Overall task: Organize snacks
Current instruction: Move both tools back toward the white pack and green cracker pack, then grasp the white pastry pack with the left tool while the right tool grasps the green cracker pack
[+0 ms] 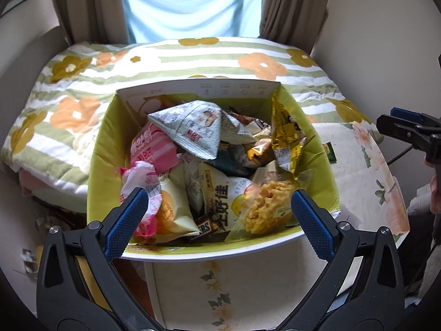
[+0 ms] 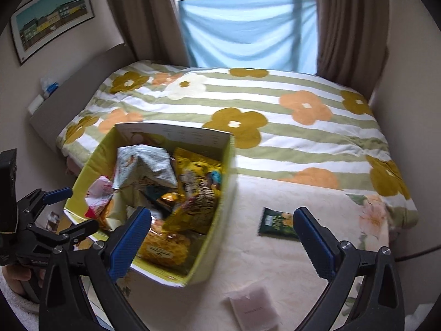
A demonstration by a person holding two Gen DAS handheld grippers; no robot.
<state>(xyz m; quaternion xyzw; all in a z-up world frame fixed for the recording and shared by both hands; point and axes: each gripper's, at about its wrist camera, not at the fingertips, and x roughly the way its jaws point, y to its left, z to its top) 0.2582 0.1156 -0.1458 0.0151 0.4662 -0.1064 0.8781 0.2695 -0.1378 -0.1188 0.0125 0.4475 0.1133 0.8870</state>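
A yellow-green cardboard box (image 1: 104, 143) full of snack packets stands on a floral-cloth table; it also shows in the right wrist view (image 2: 223, 193). Inside lie a grey-white packet (image 1: 193, 127), a pink packet (image 1: 154, 149), a gold packet (image 1: 286, 135) and a clear bag of yellow crisps (image 1: 267, 207). My left gripper (image 1: 217, 218) is open and empty just above the box's near rim. My right gripper (image 2: 223, 240) is open and empty over the box's right wall. A dark green packet (image 2: 278, 223) and a pale pink sachet (image 2: 253, 311) lie on the cloth right of the box.
A bed with a striped flowered blanket (image 2: 275, 104) lies behind the table. Curtains (image 2: 350, 22) and a blue cloth (image 2: 248, 27) hang at the window. A framed picture (image 2: 52, 30) hangs on the left wall. The left gripper (image 2: 55, 207) shows in the right wrist view.
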